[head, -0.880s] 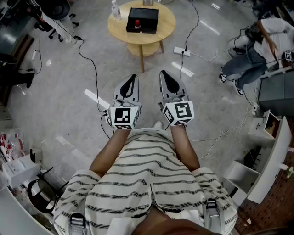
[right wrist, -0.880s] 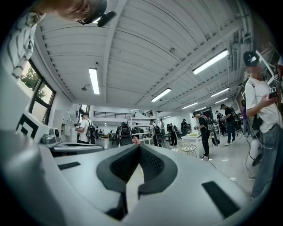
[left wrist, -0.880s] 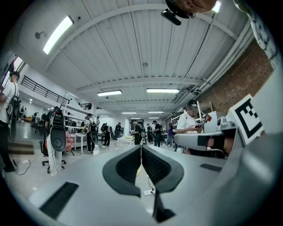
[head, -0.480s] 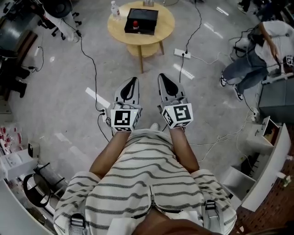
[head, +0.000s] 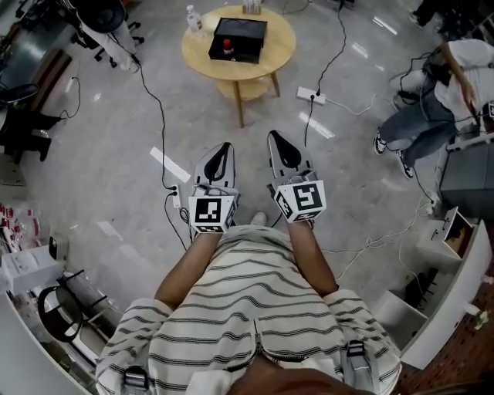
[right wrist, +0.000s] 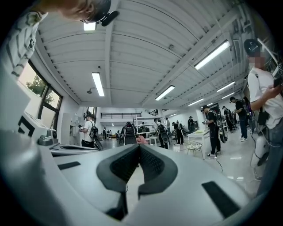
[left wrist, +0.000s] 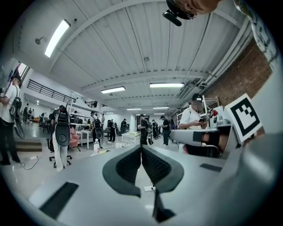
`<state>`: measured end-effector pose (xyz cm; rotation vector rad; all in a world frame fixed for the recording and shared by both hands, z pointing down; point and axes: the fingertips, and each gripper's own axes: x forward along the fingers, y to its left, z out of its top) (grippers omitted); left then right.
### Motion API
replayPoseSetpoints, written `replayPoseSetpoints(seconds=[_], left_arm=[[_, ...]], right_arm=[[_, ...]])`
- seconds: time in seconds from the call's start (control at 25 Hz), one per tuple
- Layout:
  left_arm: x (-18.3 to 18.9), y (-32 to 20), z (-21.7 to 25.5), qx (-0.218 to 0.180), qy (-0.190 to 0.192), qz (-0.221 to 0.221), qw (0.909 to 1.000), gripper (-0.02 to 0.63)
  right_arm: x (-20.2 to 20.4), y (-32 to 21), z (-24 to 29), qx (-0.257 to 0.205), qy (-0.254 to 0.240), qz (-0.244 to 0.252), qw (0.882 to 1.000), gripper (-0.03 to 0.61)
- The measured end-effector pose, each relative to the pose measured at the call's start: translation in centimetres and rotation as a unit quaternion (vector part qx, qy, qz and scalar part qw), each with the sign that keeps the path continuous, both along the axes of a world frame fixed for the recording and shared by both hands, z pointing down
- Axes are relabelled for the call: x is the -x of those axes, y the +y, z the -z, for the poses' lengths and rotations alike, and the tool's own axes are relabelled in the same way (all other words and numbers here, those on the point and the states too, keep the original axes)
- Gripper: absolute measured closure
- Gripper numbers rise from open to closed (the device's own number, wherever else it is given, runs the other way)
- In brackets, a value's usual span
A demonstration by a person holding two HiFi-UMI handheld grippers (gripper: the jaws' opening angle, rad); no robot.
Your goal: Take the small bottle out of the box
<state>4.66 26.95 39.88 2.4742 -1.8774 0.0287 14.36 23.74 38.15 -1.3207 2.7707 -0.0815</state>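
Much here is too small or cut off to read well. The black box sits far off at the top of the head view, on a round wooden counter. The small bottle shows only as a red-topped speck in the box's lower left corner, and we cannot tell whether it stands or lies. A clear bottle stands on the counter just left of the box. A striped shirt fills the bottom of the frame, and a bent-over person at the right edge is partly cut off.

In the head view the left tongs and the right tongs lie side by side in mid-frame, well short of the counter, each tapering to a point. The gripper views settle their state. The left tongs have their ribbed pads pressed together with nothing between them, and the right tongs are likewise closed on nothing. We cannot pick out the box in either gripper view.

Those two views give us the room instead. There is a white ribbed ceiling with strip lights, and standing people in the distance. A brick wall runs along the right of the left gripper view, and a window sits at the left of the right one.

From above, the grey polished floor is crossed by black cables, with a white power strip lying right of the counter's legs. White shelving is cut off at the lower right.
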Motion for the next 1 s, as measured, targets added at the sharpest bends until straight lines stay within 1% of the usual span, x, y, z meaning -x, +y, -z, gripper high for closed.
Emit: replayPoseSetpoints(seconds=[0.24,0.44,0.64,0.8,1.0], left_arm=[[1.1,-1.8,-1.7,0.017,0.006,0.005,0.9998,0.591],[2.8,-5.2,-2.3,0.02,0.016,0.003,0.9997,0.591],[4.2,-10.5,-2.3,0.019,0.012,-0.01,0.9997,0.591],[6.5,-15.1,-1.5,0.019,0.015,-0.021,0.9995,0.591],[9.1,-20.6,-0.8,0.023,0.015,-0.041,0.9988,0.591]], right_arm=[[1.4,-2.3,-1.6,0.017,0.009,0.008,1.0,0.56],[3.4,-5.0,-1.6,0.013,0.019,0.01,1.0,0.56],[5.3,-9.9,-1.9,0.017,0.022,0.003,1.0,0.56],[7.8,-14.0,-1.4,0.021,0.023,-0.003,1.0,0.56],[10.2,-19.2,-0.3,0.024,0.021,-0.03,0.999,0.561]])
